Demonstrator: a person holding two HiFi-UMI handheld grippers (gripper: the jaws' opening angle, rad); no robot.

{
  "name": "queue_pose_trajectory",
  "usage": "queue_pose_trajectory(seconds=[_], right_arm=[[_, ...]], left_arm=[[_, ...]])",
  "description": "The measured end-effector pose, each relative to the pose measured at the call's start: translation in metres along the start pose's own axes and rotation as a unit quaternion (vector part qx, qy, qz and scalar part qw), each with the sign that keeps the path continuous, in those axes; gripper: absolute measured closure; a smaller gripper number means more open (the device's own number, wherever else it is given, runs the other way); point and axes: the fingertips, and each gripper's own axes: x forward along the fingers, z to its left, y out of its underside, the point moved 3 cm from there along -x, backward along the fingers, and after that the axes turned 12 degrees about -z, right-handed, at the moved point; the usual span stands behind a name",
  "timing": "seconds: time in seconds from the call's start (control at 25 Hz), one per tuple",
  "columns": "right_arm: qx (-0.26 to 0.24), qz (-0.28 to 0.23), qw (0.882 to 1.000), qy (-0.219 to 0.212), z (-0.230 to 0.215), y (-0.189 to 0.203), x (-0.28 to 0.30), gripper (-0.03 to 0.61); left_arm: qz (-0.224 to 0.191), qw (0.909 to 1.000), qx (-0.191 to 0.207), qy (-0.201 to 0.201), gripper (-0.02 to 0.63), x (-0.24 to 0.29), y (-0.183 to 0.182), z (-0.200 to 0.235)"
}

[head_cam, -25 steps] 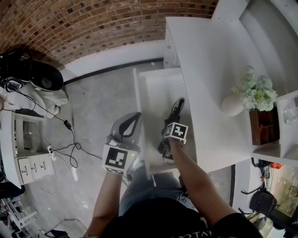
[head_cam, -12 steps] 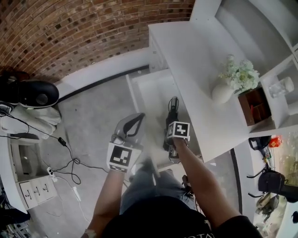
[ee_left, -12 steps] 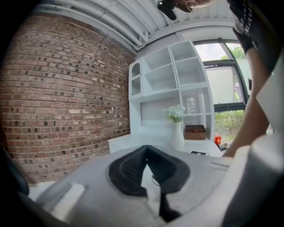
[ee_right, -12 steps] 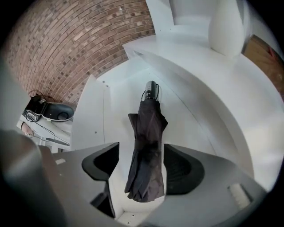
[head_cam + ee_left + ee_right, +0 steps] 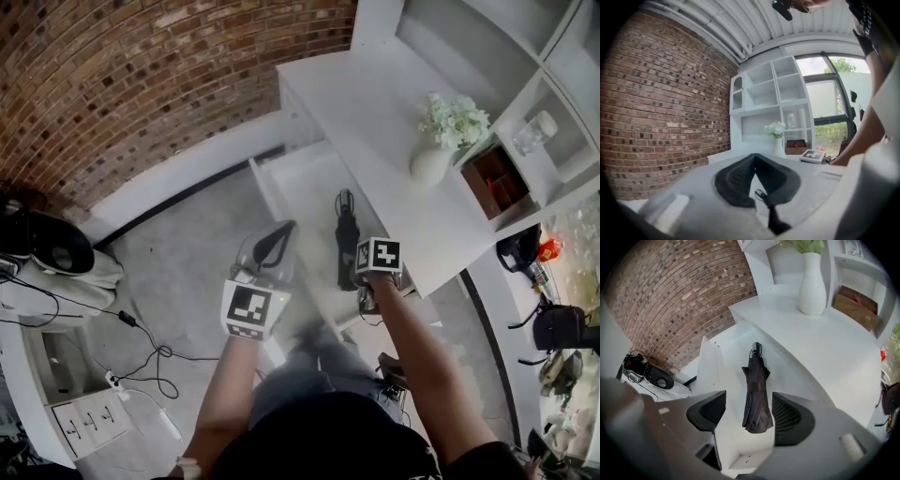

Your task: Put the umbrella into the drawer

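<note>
A folded black umbrella (image 5: pixel 344 239) lies lengthwise on the floor of the open white drawer (image 5: pixel 302 183), its handle toward the far end. My right gripper (image 5: pixel 364 281) hangs above the umbrella's near end. In the right gripper view its jaws have just been opening and stand wide apart. The umbrella (image 5: pixel 755 394) shows well below my right gripper (image 5: pixel 746 403), untouched by the pads. My left gripper (image 5: pixel 283 228) hovers left of the drawer over the floor. In the left gripper view my left gripper (image 5: pixel 754 157) has its pad tips meeting on nothing.
The white desk top (image 5: pixel 375 112) runs along the drawer's right side and carries a white vase of flowers (image 5: pixel 433 161). Shelves (image 5: pixel 492 178) stand beyond it. A brick wall (image 5: pixel 141 84) is at the back, with cables (image 5: pixel 141 337) on the grey floor to the left.
My right gripper has lifted up off the umbrella, which stays lying in the drawer. My left gripper has risen a little, and the head view has swung.
</note>
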Motion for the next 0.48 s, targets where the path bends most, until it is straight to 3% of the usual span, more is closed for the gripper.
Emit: queue_pose_trajectory(seconds=[0.24,0.48], right_arm=[[0.012,-0.064,0.998,0.002,0.009,-0.009,-0.05,0.278],[-0.007,-0.144,0.989,-0.008,0.021,-0.022,-0.113,0.278]], left_arm=[[-0.014,0.9989,0.037,0.025,0.618,-0.019,-0.017,-0.004],[-0.033,0.9985,0.042,0.01,0.62,-0.039,-0.033,0.01]])
